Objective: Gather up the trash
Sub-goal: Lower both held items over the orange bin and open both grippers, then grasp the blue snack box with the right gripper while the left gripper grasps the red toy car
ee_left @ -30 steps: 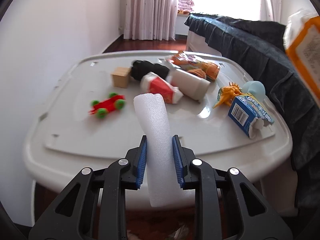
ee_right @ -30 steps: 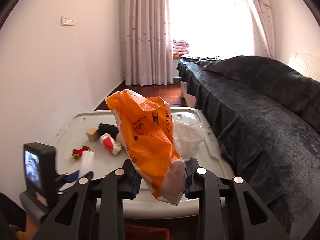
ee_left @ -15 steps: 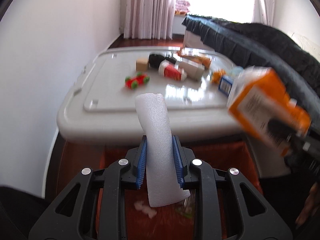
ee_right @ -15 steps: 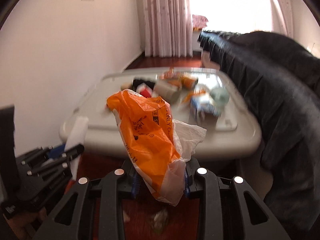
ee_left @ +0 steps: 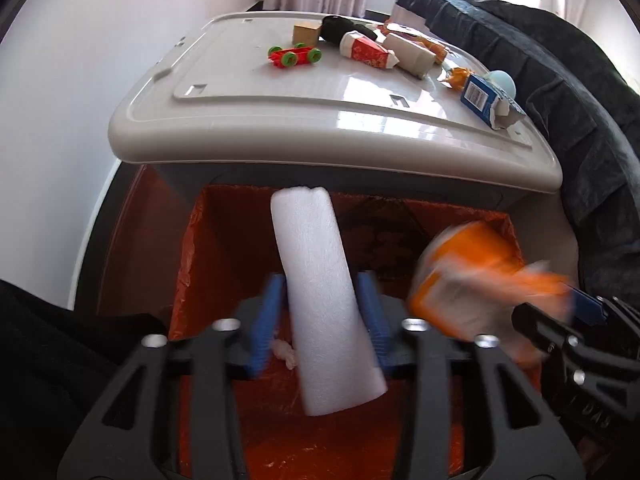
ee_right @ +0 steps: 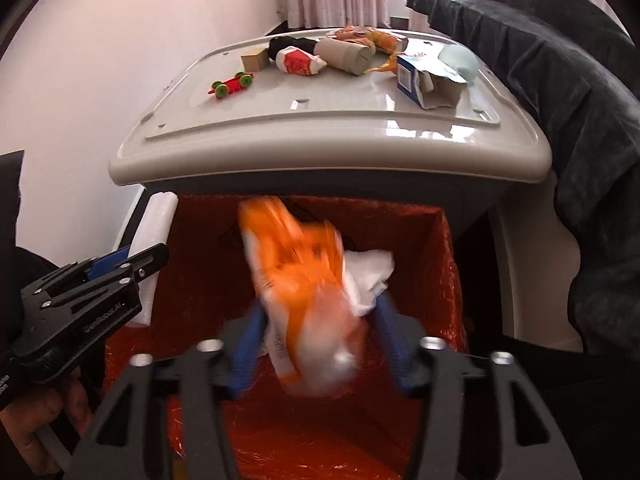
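Step in hand: disposal. The left gripper (ee_left: pixel 320 316) stands over the orange-lined bin (ee_left: pixel 192 248), jaws parted; the foam roll (ee_left: pixel 320 296) sits between them with a gap at each side, so it appears released. The right gripper (ee_right: pixel 320 340) is also over the bin, jaws spread; the blurred orange bag (ee_right: pixel 300 292) lies between them, apparently released too. Next move, as judged: let both items drop clear, then return to the lid (ee_right: pixel 320 116) for the cartons (ee_right: pixel 424 80) there.

Motion blur smears the orange bag (ee_right: pixel 304 292) and both claws' blue pads (ee_left: pixel 269 312).
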### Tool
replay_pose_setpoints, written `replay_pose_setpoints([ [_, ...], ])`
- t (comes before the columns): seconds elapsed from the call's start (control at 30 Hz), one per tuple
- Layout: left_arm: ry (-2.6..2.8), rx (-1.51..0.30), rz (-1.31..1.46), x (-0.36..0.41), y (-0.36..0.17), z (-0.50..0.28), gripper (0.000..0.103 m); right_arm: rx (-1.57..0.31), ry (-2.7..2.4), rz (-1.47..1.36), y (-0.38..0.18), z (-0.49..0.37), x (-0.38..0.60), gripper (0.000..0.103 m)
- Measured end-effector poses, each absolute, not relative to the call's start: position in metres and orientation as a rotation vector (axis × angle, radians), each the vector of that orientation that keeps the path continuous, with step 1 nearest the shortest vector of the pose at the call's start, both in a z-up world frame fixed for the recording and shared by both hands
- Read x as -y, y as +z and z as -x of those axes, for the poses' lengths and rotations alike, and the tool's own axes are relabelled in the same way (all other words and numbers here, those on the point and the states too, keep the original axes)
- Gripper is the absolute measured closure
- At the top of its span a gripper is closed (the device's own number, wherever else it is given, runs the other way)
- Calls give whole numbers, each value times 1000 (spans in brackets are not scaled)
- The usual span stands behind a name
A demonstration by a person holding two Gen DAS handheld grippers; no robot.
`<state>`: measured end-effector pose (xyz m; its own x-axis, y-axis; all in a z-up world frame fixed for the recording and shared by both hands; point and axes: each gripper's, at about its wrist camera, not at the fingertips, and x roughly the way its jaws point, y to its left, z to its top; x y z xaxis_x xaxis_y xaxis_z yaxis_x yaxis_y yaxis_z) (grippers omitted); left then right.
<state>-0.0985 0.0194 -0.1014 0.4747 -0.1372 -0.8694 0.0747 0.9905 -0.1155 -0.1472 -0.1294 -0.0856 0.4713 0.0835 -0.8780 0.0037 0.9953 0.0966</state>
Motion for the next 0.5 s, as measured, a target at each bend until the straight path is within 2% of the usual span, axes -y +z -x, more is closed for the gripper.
replay_pose_setpoints([
  [0.03,-109,-1065,57,-19,-99,99,30,-1066,41,-94,-83,148,131,35],
  [0.13,-101,-1037,48,-20,-93,98,28,-1022,23,-111,-75,148,138,29],
  [0.33,-129,-991,31,-18,-83,93,23,-995,5,-130,-69,144,148,25],
  [0.5,-182,-926,49,-17,-67,80,22,-943,-13,-103,-57,131,155,19],
])
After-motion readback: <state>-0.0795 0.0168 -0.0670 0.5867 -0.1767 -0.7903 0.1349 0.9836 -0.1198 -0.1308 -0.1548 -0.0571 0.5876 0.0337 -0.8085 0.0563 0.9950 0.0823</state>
